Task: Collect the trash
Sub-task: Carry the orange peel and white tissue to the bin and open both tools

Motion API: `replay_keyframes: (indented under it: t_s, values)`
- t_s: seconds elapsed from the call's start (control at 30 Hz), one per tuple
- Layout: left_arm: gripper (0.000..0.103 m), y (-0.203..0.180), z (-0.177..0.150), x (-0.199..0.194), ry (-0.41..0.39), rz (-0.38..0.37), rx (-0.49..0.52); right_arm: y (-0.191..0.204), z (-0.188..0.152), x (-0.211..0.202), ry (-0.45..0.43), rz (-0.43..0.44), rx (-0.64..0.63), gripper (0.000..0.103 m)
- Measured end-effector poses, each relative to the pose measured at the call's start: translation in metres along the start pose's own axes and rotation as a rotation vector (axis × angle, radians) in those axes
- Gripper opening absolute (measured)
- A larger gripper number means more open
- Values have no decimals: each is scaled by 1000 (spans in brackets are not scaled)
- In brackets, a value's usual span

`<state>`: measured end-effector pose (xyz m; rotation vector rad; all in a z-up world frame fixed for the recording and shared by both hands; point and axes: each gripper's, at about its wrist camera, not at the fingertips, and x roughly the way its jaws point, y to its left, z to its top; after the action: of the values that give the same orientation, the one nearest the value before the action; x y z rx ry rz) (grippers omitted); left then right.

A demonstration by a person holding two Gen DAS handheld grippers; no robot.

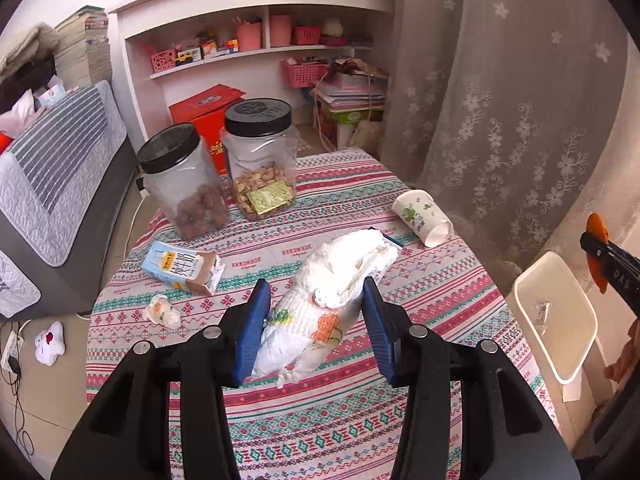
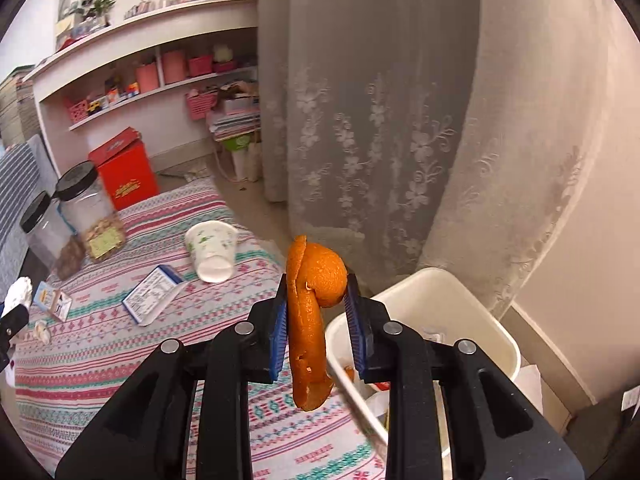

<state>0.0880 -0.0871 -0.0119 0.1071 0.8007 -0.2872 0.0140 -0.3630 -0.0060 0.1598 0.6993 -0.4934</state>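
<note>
My left gripper is shut on a crumpled white paper towel and holds it above the patterned tablecloth. My right gripper is shut on a strip of orange peel and holds it at the table's right edge, beside the white trash bin. The bin also shows in the left wrist view. On the table lie a tipped paper cup, a small milk carton, a small crumpled tissue and a flat blue-edged package.
Two black-lidded plastic jars with snacks stand at the table's far left. A red box, white shelves and a grey sofa lie beyond. A lace curtain hangs to the right, behind the bin.
</note>
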Motion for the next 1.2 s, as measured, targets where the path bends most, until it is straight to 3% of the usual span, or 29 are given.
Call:
replay_keyframes:
  t_s: [0.13, 0.2, 0.27, 0.47, 0.67, 0.97, 1.1, 1.2]
  values:
    - [47, -31, -1, 8, 11, -49, 2, -45, 4, 12, 14, -155, 30, 28]
    - [47, -50, -1, 13, 21, -78, 3, -61, 4, 17, 20, -228, 50, 37]
    - [47, -71, 1, 17, 30, -107, 9, -77, 4, 17, 25, -256, 75, 58]
    - [47, -144, 10, 20, 19, -223, 64, -108, 15, -14, -76, -264, 179, 88]
    - [47, -215, 12, 20, 15, -330, 123, -144, 23, -46, -171, -300, 322, 96]
    - [51, -290, 3, 32, 92, -469, 142, -194, 14, -54, -171, -302, 540, 96]
    - [73, -308, -7, 42, 171, -526, 133, -198, 12, -57, -176, -306, 556, 96]
    - [77, -310, -13, 41, 190, -530, 147, -193, 12, -56, -177, -305, 542, 96]
